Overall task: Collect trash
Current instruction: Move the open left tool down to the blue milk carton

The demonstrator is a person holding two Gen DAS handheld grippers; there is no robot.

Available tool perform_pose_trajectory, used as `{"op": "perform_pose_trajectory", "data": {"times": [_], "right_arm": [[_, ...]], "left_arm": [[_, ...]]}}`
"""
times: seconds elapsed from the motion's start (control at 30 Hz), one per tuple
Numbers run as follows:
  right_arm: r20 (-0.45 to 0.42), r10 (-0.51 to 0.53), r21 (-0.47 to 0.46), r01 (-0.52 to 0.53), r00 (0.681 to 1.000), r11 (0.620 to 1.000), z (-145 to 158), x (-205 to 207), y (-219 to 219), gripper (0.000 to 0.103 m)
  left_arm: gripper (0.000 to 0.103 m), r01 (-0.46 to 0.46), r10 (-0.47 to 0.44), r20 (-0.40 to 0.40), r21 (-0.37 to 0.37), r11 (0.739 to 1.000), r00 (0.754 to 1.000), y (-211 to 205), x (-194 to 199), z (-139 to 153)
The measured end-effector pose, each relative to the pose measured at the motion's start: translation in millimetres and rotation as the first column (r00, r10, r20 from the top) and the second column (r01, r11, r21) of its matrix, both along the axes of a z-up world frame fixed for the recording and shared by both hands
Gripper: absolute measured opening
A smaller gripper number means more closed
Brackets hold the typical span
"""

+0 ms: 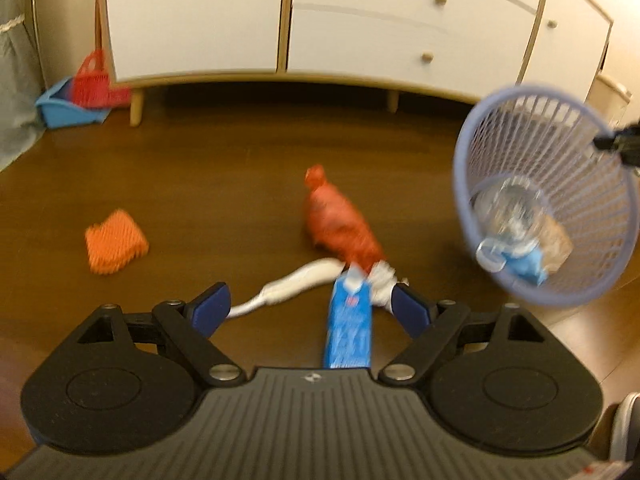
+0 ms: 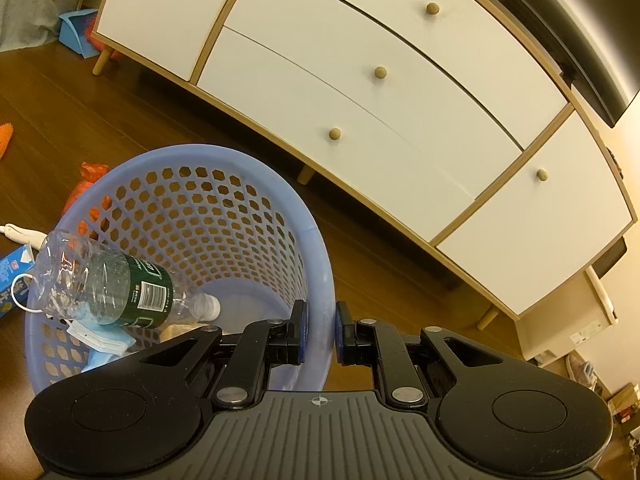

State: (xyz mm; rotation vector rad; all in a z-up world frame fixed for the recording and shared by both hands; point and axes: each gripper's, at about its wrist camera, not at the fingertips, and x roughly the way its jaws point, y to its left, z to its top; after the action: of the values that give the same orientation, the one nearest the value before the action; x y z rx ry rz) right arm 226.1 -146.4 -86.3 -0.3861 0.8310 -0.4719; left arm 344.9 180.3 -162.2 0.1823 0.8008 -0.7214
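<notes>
Black two-finger jaws of the right gripper are clamped on the rim of a lavender plastic basket with hexagonal holes, one blue pad inside the wall and one outside. The basket is held tilted, its mouth turned toward the left gripper. Inside it, left of the right jaws, lies a crushed clear plastic water bottle with a dark green label, its cap end pointing toward the basket's bottom and its base sticking up past the rim. Under the bottle rests a light blue face mask, one white ear loop hanging over the rim. Something tan lies beneath the bottle's neck; what it is cannot be told.

In the left wrist view the left gripper has its jaws spread wide with nothing between the pads. A blue and white paper drink carton lies on the brown wooden floor between the open jaws, nearer the right finger, its folded top pointing away. Just ahead of the jaws a twisted white cloth or paper stretches across the floor, touching the carton's far end. Beyond it lies a knotted red-orange plastic bag. Ahead and left of the jaws, well apart, sits an orange foam net sleeve. The same basket hangs to the right of the left jaws, off the floor.

A white sideboard with wooden knobs stands beyond, with a blue dustpan holding a red brush at its left end.
</notes>
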Motion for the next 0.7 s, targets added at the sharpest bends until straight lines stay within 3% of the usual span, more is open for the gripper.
{"op": "perform_pose_trajectory", "data": {"times": [0.23,0.4,0.7], "right_arm": [[-0.006,0.003,0.003,-0.003,1.000,1.000,1.4,-0.7,-1.2,0.010],[-0.012,-0.014,0.011,0.014,1.000,1.000,2.2,0.1,-5.0,0.010],[-0.036,-0.084,-0.053,0.082,0.996,0.995,-1.0,-8.9,-14.4,0.010]], "left_arm": [[0.076,0.043,-0.042,-0.013,0.054,0.998,0.999,-11.0,-13.8,-29.1],[0.075,0.065,-0.064,-0.011,0.090,0.994,0.998,-19.3,-20.7,-41.5],[0.075,0.097,-0.096,-0.017,0.115,0.989,0.995,-33.9,-27.8,-56.3]]}}
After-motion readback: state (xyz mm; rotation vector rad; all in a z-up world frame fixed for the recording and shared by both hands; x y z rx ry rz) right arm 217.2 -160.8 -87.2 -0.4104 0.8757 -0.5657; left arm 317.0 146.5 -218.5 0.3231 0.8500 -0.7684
